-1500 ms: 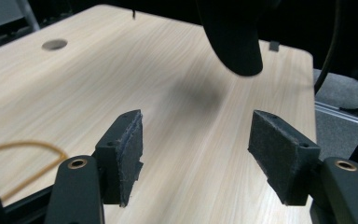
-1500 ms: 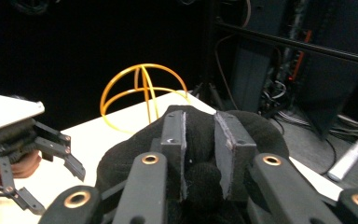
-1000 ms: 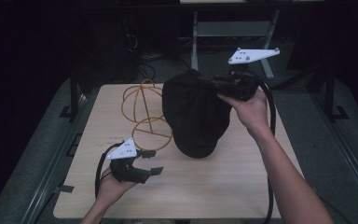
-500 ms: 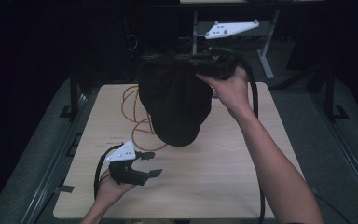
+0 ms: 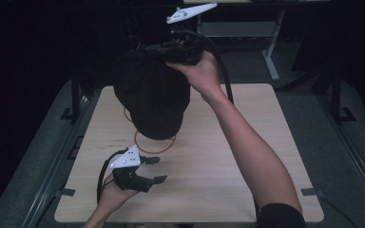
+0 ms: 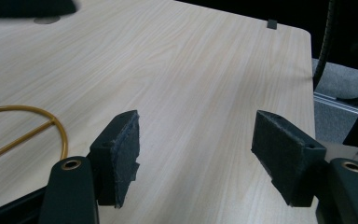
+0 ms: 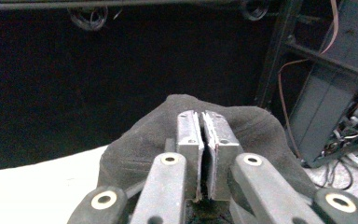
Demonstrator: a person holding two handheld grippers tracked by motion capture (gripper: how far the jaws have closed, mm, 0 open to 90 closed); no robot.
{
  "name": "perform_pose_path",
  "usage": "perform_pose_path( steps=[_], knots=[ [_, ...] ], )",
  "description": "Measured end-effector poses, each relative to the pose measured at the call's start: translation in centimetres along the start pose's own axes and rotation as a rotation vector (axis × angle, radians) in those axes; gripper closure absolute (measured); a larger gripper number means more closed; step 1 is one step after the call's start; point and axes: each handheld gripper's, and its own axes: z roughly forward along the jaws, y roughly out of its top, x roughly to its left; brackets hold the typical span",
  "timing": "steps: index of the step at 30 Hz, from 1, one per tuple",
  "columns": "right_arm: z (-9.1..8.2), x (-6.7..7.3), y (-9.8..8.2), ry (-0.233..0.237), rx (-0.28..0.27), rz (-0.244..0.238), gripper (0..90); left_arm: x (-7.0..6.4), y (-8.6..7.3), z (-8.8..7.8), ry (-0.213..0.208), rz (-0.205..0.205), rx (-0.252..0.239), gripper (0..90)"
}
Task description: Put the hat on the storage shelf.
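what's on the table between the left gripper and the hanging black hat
In the high view, an orange wire ring lies on the table between the left gripper and the hat.

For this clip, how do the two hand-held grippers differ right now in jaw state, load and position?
The left hand-held gripper has its jaws wide apart with nothing between them; the right hand-held gripper is clamped shut on the black hat. The left one sits low, close over the table near the orange wire frame; the right one is raised high beyond the table's far edge, with the hat hanging from it. Both are black and held in a hand.
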Motion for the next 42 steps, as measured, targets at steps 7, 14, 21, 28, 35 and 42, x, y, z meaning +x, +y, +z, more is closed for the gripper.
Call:
perform_pose_path(
  steps=[7,14,21,28,35,42],
  knots=[
    [4.6,-0.4,0.1,0.02,0.078,0.006,85.9,-0.3,0.0,0.3,-0.012,0.007,0.014,31.7],
    [7.6,-1.3,-0.5,0.017,0.145,0.034,85.8,-0.4,0.0,0.4,-0.018,0.008,0.011,31.4],
    [9.6,-2.0,-1.4,0.017,0.206,0.058,85.7,-0.5,0.0,0.6,-0.025,0.018,0.008,31.3],
    [11.2,-2.3,-2.3,0.018,0.247,0.078,85.1,-0.5,0.0,0.6,-0.024,0.031,0.028,31.2],
    [11.8,-2.2,-2.9,0.025,0.282,0.099,82.0,-0.6,0.0,0.8,-0.03,0.032,0.028,30.8],
    [12.3,-2.1,-3.5,0.03,0.29,0.077,76.8,-0.7,-0.1,0.7,-0.028,0.038,0.019,30.6]
  ],
)
